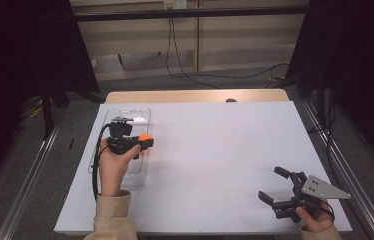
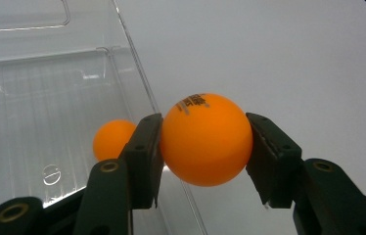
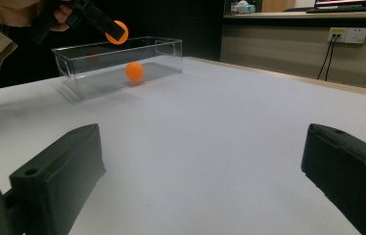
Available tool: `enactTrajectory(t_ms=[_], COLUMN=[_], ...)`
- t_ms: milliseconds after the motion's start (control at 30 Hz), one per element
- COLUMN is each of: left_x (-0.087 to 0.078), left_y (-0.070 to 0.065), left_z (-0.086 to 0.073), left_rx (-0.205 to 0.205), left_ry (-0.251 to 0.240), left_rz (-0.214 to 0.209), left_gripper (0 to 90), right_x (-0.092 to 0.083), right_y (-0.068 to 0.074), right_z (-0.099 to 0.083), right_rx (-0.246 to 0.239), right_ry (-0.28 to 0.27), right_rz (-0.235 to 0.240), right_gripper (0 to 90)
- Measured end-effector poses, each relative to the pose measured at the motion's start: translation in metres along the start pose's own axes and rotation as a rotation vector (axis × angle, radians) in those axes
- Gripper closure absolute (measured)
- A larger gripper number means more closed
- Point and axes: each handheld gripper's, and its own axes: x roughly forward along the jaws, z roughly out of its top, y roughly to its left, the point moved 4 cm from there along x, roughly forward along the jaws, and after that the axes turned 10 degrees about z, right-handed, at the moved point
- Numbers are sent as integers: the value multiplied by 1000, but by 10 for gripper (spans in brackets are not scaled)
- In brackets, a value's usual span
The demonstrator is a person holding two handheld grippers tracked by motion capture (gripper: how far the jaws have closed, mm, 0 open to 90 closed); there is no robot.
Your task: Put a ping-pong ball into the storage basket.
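The smooth orange plastic ball (image 2: 205,139) sits clamped between the two black pads of my left tongs (image 1: 145,140), one pad pressing on each side, and it hangs above the long right-hand wall of the clear rectangular plastic box (image 2: 137,73). Dark print runs across the top of the ball, too small and skewed for me to read. A second orange ball (image 3: 134,71) of the same kind lies on the ridged floor of the box, just beyond my left pad. The box is thin-walled, see-through and open on top, and stands at the left of the white matt worktop (image 1: 215,150), close to its left edge. To the right of the box the worktop lies flat and bare across to my right tongs (image 1: 281,187), which rest near the front right corner with their black jaws spread wide and nothing between them.
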Motion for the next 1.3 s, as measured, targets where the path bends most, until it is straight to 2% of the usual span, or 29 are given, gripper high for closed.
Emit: enactTrajectory(t_ms=[300,1000,1200,1300], left_x=[-3,-5,-7,-6], left_y=[6,17,20,20], left_z=[-1,-6,-7,-8], left_rx=[-15,-13,-31,-23], left_ry=[-7,-10,-19,-17], left_rz=[8,36,40,40], left_gripper=[509,509,509,509], right_x=[0,0,0,1], right_y=[0,0,0,0], right_z=[0,1,0,1], right_rx=[0,-1,0,-1], right_ry=[0,-2,-2,-3], right_rz=[0,1,2,3], right_gripper=[18,18,18,18])
